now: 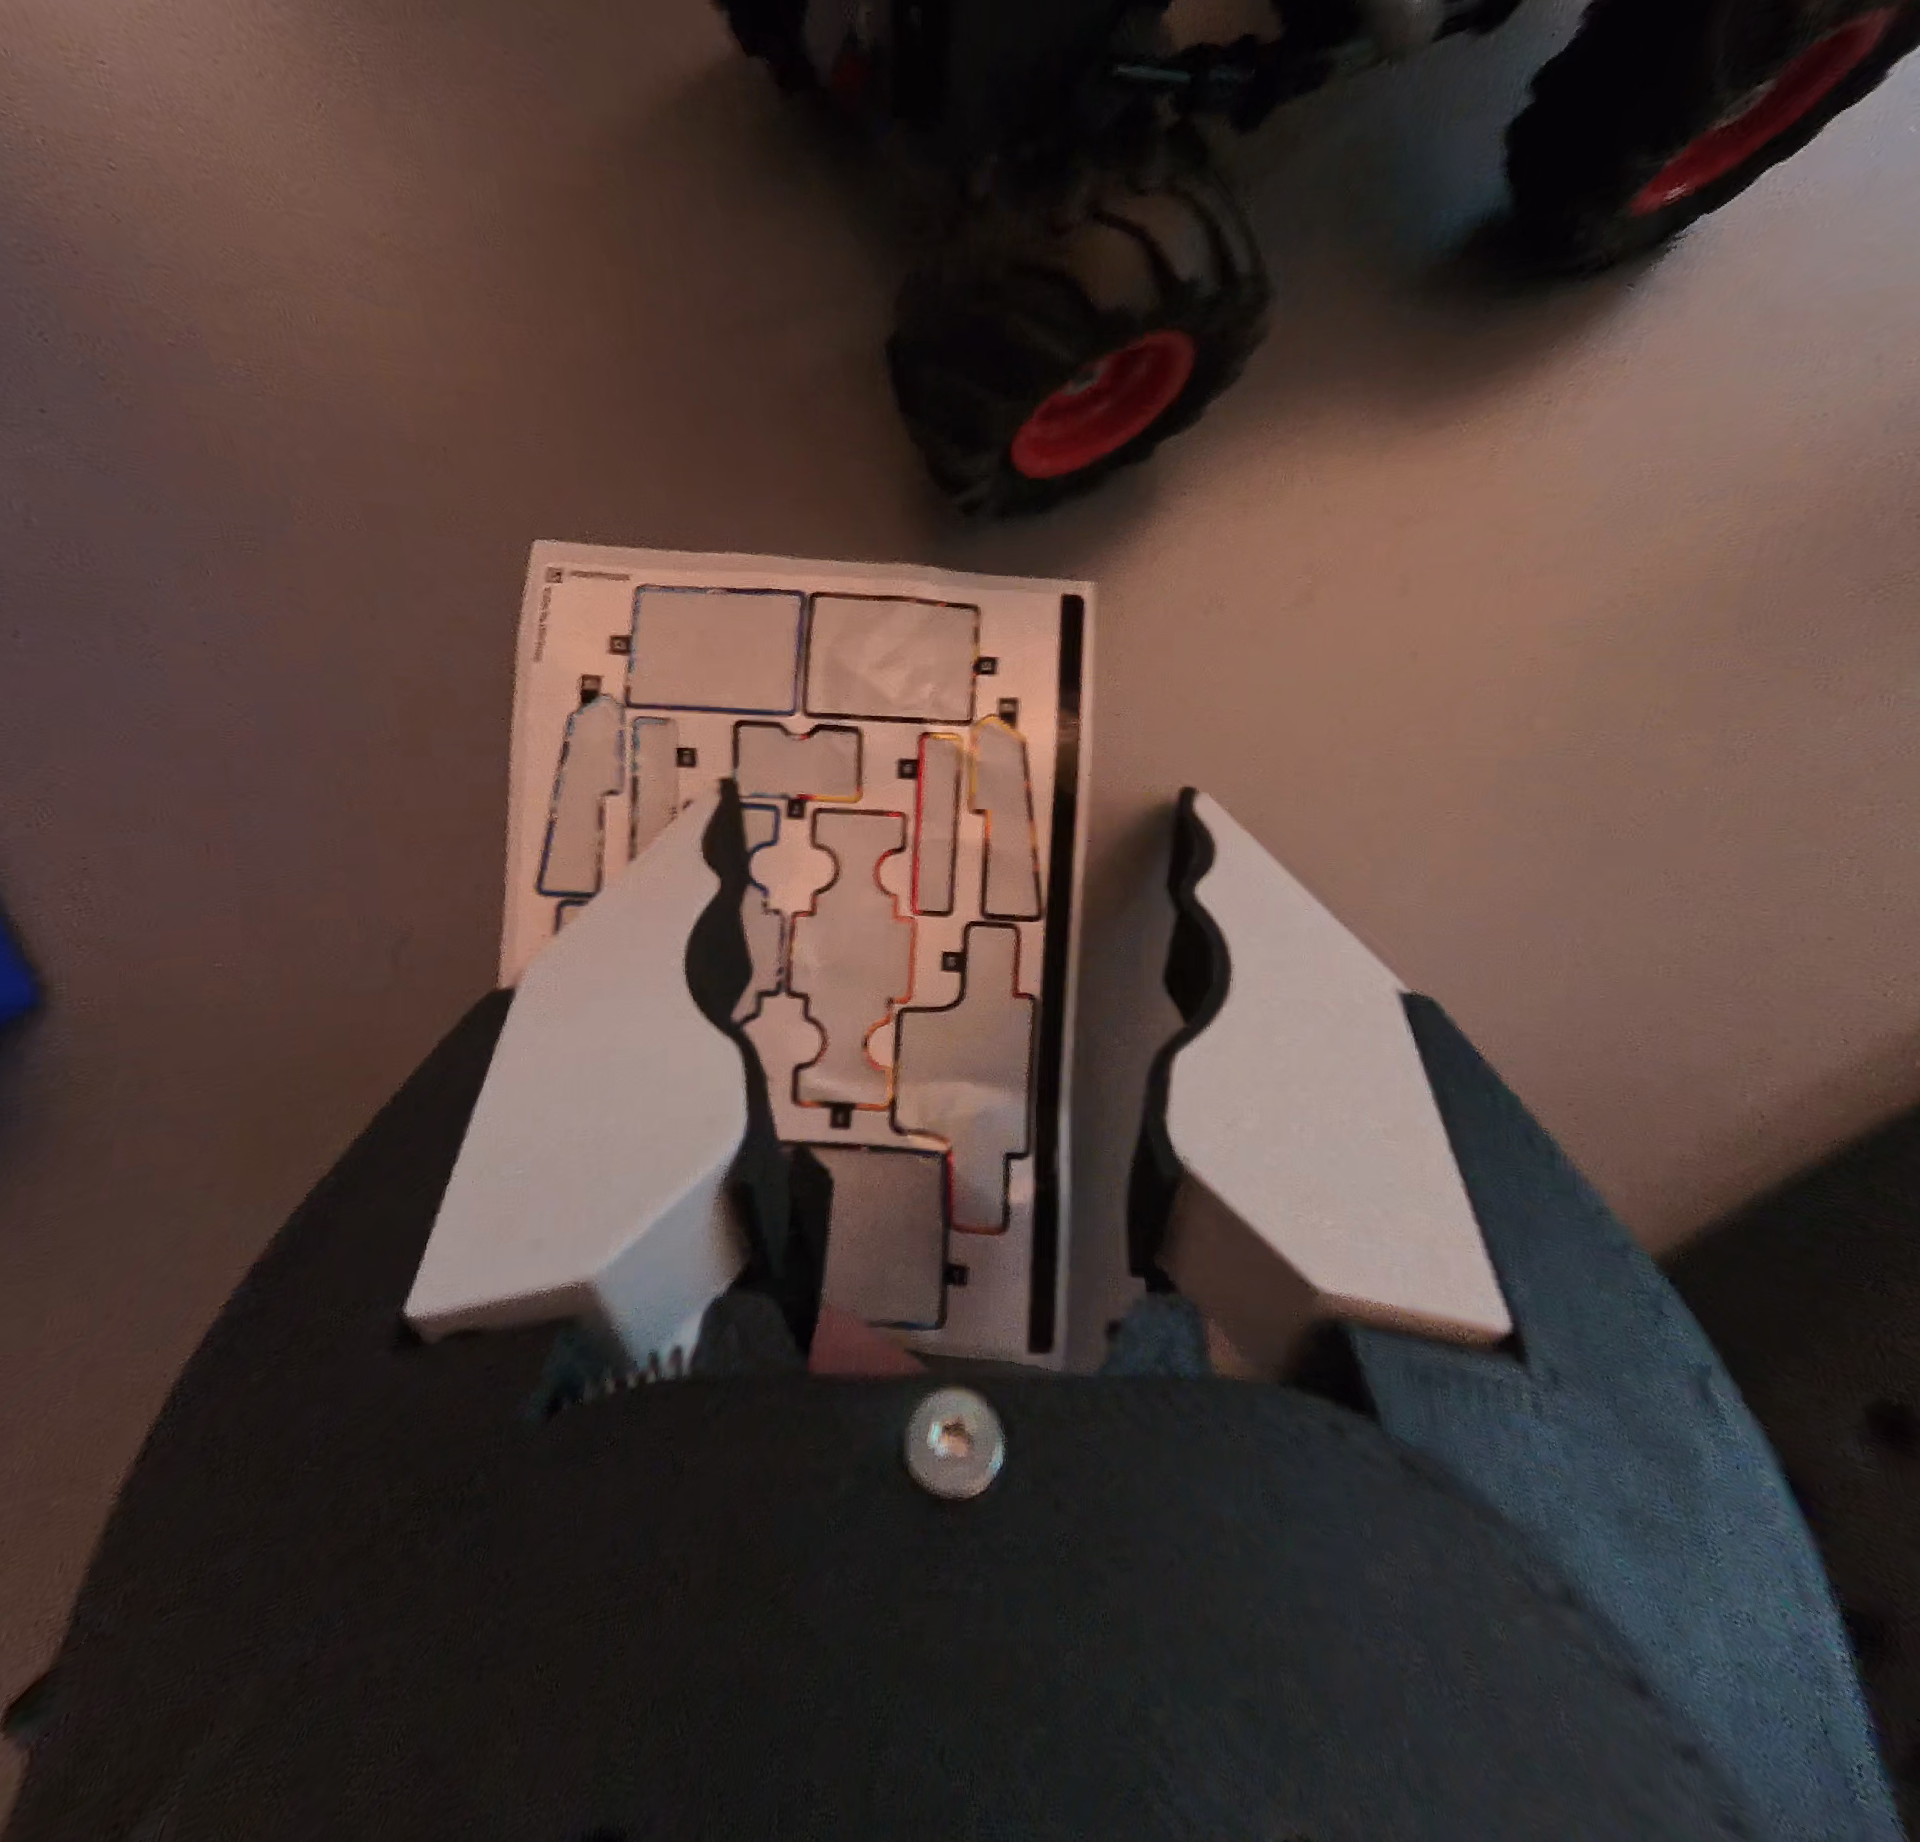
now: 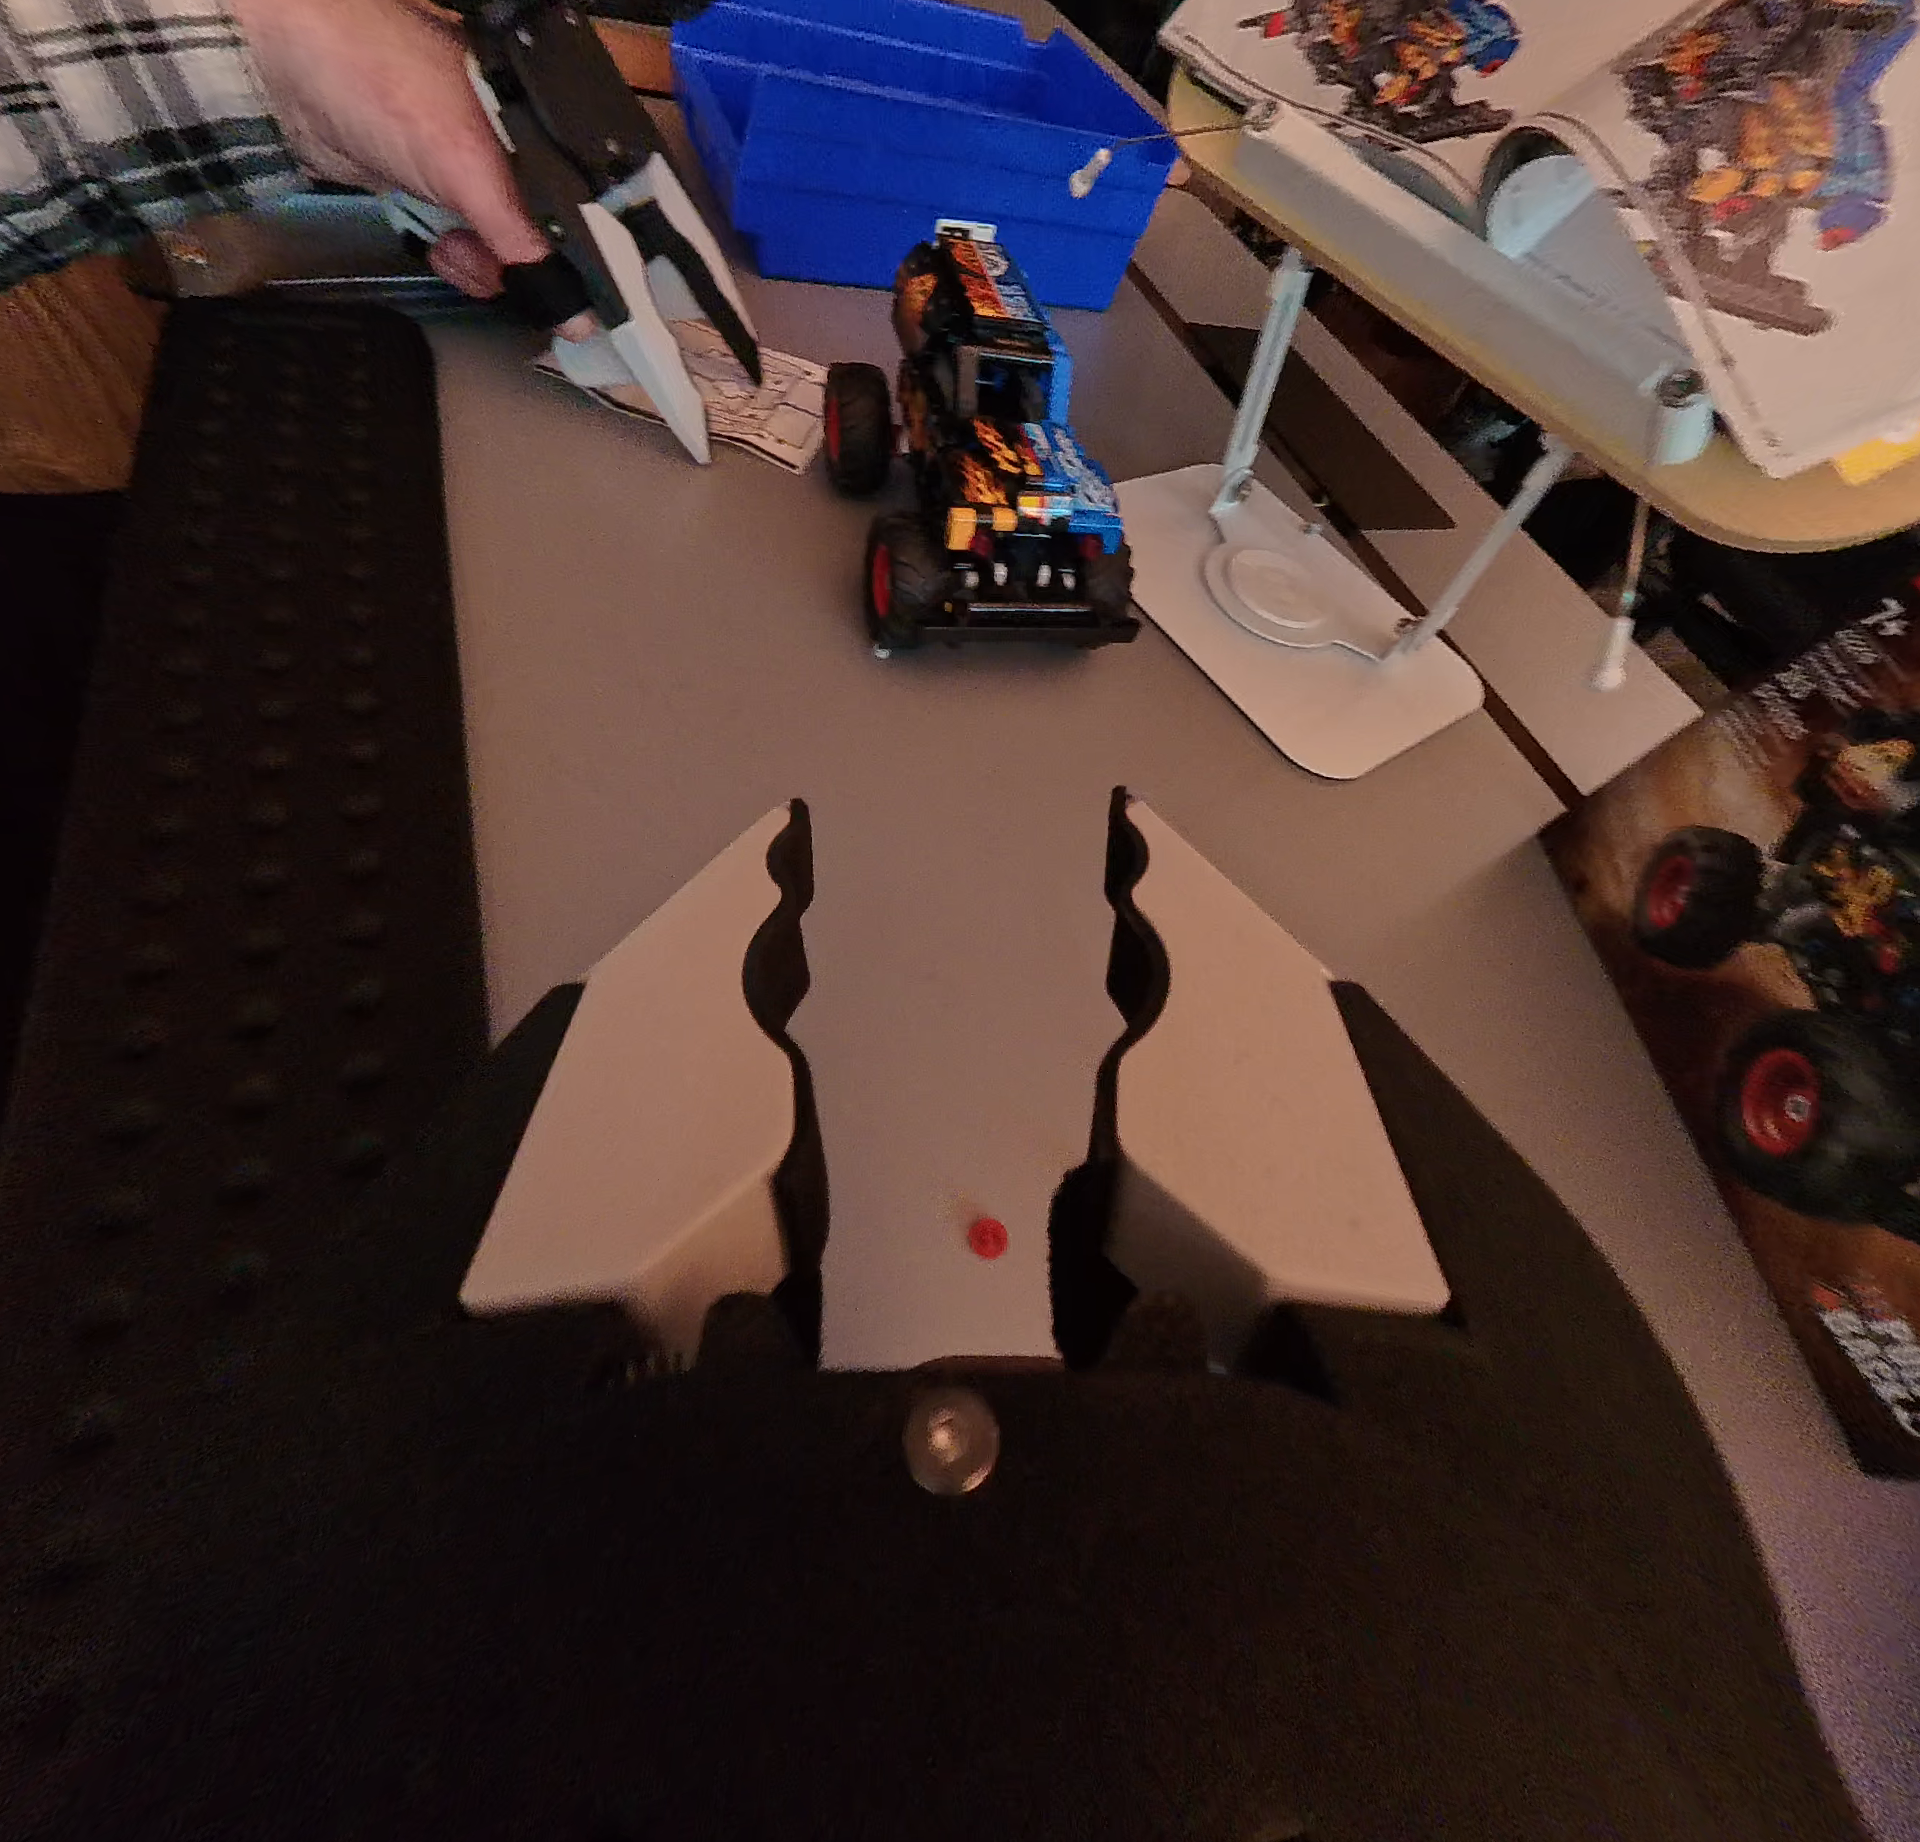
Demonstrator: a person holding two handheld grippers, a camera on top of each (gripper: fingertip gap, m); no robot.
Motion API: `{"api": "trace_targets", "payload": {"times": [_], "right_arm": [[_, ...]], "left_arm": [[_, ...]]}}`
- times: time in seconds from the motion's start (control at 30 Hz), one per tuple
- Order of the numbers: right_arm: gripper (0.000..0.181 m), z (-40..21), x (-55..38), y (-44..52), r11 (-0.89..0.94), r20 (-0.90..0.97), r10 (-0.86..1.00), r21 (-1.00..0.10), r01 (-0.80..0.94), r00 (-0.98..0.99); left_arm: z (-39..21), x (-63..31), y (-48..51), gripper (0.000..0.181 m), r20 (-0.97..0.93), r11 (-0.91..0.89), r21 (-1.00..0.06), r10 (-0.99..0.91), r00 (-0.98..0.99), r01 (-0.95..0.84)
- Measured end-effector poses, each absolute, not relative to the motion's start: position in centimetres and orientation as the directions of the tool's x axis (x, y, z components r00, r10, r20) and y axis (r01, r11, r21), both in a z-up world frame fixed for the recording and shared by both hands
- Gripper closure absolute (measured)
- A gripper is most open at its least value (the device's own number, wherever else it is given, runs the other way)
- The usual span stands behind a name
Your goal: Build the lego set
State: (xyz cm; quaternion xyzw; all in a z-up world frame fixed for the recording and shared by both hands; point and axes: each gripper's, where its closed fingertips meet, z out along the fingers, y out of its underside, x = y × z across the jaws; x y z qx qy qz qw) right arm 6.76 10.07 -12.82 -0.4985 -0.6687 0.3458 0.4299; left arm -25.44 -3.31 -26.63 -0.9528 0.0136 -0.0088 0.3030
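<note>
Jaws of our right gripper (image 2: 958, 805) stand apart with nothing between them, hovering over the smooth grey tabletop (image 2: 665, 712). Just below them, near the gripper's base, we see a small round red lego piece (image 2: 987, 1236) lying alone on the table. To our left runs a black studded mat (image 2: 260, 753).

Our left gripper (image 1: 956, 795) is spread wide over a white sticker sheet with empty peeled outlines (image 1: 831, 857), which lies flat on the table; one fingertip sits over the sheet, the other just off its edge, and nothing is gripped.

Beyond the sheet stands the blue-and-black lego monster truck with flame stickers and red wheel hubs (image 2: 987, 462), upright on its tyres. Beside it rests a white stand (image 2: 1299, 639) holding the open instruction booklet (image 2: 1558, 78). Behind the truck sits a blue plastic bin (image 2: 914, 140), and the printed set box (image 2: 1787, 1013) lies at the right.
</note>
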Motion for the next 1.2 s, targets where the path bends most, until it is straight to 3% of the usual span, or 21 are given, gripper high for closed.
{"api": "trace_targets", "payload": {"times": [0.13, 0.2, 0.27, 0.37, 0.43, 0.63, 0.77, 0.93, 1.03, 1.2], "right_arm": [[0.126, -13.5, 5.6, 8.0, 0.279, 0.223, 0.957, -0.883, 0.377, -0.185], [0.126, -13.8, 5.0, 7.0, 0.300, 0.234, 0.950, -0.874, 0.383, -0.208], [0.126, -14.0, 4.5, 6.0, 0.316, 0.242, 0.943, -0.868, 0.383, -0.230], [0.126, -14.2, 3.8, 4.9, 0.323, 0.239, 0.938, -0.867, 0.380, -0.252], [0.126, -14.4, 3.4, 4.4, 0.320, 0.232, 0.937, -0.867, 0.381, -0.261], [0.126, -14.1, 2.9, 2.9, 0.328, 0.241, 0.936, -0.861, 0.389, -0.256], [0.124, -13.9, 1.9, 2.2, 0.379, 0.318, 0.924, -0.839, 0.390, -0.214], [0.114, -13.9, -1.0, -0.2, 0.622, 0.589, 0.780, -0.692, 0.367, -0.212], [0.110, -13.3, -2.4, -0.1, 0.742, 0.744, 0.646, -0.560, 0.369, -0.169], [0.154, -13.7, -1.9, 2.5, 0.802, 0.835, 0.519, -0.403, 0.441, -0.181]], "left_arm": [[-26.7, -25.3, -2.9, 0.097, 0.018, -0.821, -0.571, -0.053, 0.998, -0.033], [-26.6, -25.7, -2.8, 0.122, -0.007, -0.818, -0.574, -0.034, 0.999, -0.032], [-26.5, -25.8, -2.8, 0.129, -0.013, -0.806, -0.591, -0.014, 1.000, -0.019], [-26.4, -26.1, -2.4, 0.165, -0.019, -0.774, -0.633, 0.023, 1.000, 0.006], [-26.4, -25.8, -2.3, 0.180, 0.020, -0.759, -0.650, 0.029, 0.999, 0.035], [-24.8, -25.0, -3.2, 0.181, 0.018, -0.704, -0.709, 0.035, 0.999, 0.037], [-20.5, -20.8, -4.6, 0.181, 0.027, -0.634, -0.773, -0.076, 0.997, -0.028], [-14.8, -11.5, -4.3, 0.181, 0.047, -0.520, -0.841, -0.346, 0.937, -0.150], [-14.5, -5.0, -3.1, 0.181, 0.010, -0.499, -0.811, -0.533, 0.846, -0.305], [-13.6, 0.3, -0.4, 0.181, -0.035, -0.423, -0.787, -0.697, 0.716, -0.450]]}}
